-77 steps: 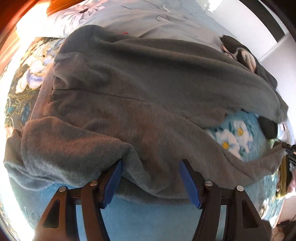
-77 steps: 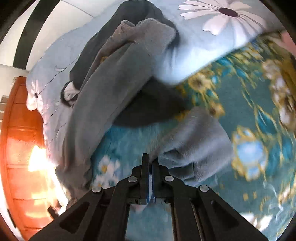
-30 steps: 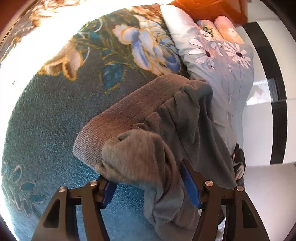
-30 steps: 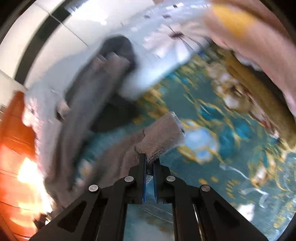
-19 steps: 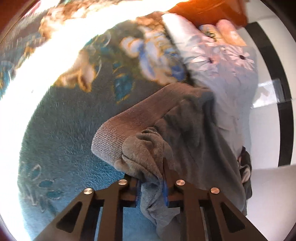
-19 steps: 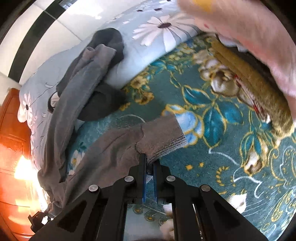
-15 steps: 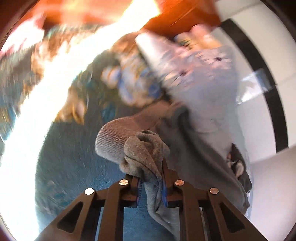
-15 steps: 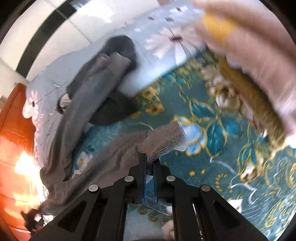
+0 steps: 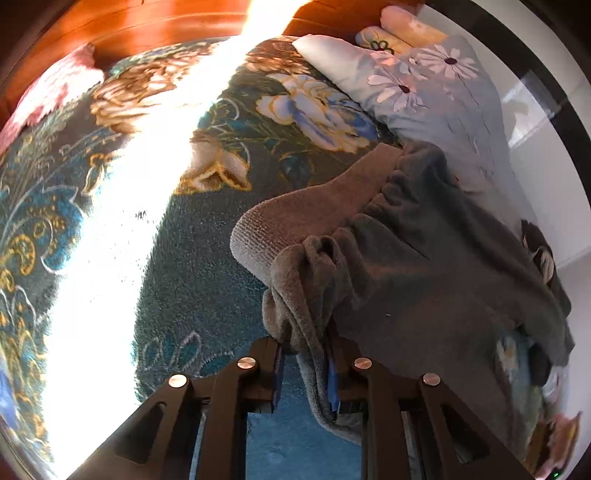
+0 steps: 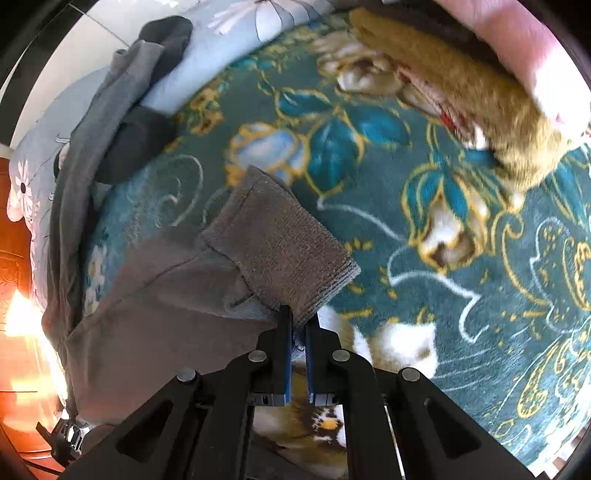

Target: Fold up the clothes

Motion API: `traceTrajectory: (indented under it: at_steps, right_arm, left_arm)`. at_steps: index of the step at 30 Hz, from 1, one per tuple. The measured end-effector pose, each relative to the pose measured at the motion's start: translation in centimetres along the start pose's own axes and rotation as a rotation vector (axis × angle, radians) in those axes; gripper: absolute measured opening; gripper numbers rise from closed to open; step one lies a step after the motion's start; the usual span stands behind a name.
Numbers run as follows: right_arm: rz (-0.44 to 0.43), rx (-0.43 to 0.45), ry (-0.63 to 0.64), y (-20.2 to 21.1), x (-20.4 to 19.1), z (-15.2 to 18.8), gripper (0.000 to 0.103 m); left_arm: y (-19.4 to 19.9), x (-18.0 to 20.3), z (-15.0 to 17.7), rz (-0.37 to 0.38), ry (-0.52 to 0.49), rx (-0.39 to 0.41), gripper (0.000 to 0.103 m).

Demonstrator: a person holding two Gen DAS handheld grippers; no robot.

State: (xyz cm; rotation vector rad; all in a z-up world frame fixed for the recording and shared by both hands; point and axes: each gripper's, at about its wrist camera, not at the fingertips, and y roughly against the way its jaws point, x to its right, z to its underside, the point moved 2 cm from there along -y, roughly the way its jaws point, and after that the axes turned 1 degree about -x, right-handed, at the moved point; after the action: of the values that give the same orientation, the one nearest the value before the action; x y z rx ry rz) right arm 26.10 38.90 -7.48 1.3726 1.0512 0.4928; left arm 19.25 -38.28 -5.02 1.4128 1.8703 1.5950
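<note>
A grey sweatshirt (image 9: 424, 266) lies on the bed, its ribbed hem (image 9: 295, 221) curling up to the left. My left gripper (image 9: 304, 347) holds a bunched fold of fabric just below that hem. Its blue pads press the cloth from both sides while the jaws are opening slightly. In the right wrist view, the sweatshirt's sleeve (image 10: 166, 306) runs in from the left and ends in a ribbed cuff (image 10: 280, 251). My right gripper (image 10: 298, 321) is shut on the near edge of that cuff, close above the blanket.
A teal floral blanket (image 10: 406, 240) covers the bed. A pale blue daisy duvet (image 9: 443, 96) and a wooden headboard (image 9: 147, 26) lie beyond. A dark garment (image 10: 136, 144) sits by the duvet. Mustard fabric (image 10: 480, 96) and pink fabric (image 10: 517, 37) lie at the upper right.
My left jaws went from wide open to closed on the bunched hem fabric and shifted with it. My right gripper came down toward the blanket, still holding the cuff.
</note>
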Motion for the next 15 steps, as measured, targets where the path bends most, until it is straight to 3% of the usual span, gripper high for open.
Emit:
traceTrajectory:
  at_steps: [3, 4, 8, 11, 13, 15]
  right_arm:
    - [-0.002, 0.001, 0.0, 0.2, 0.0, 0.1, 0.007]
    - [-0.003, 0.005, 0.002, 0.4, -0.1, 0.0, 0.008]
    - [0.033, 0.013, 0.022, 1.9, -0.3, 0.2, 0.017]
    - [0.128, 0.052, 0.088, 4.2, -1.4, 0.6, 0.017]
    - [0.11, 0.111, 0.166, 6.2, -3.2, 0.4, 0.021]
    - [0.065, 0.161, 0.226, 7.2, -5.6, -0.7, 0.029]
  left_arm:
    - [0.4, 0.0, -0.2, -0.014, -0.005, -0.015, 0.033]
    - [0.6, -0.1, -0.1, -0.031, -0.008, -0.019, 0.042]
    - [2.1, -0.5, 0.1, -0.11, -0.012, -0.015, 0.051]
    - [3.7, -0.2, 0.2, -0.2, -0.047, 0.015, 0.053]
    - [4.5, 0.7, 0.2, -0.241, -0.087, 0.036, 0.053]
    - [4.7, 2.9, 0.0, -0.216, -0.137, 0.048, 0.055]
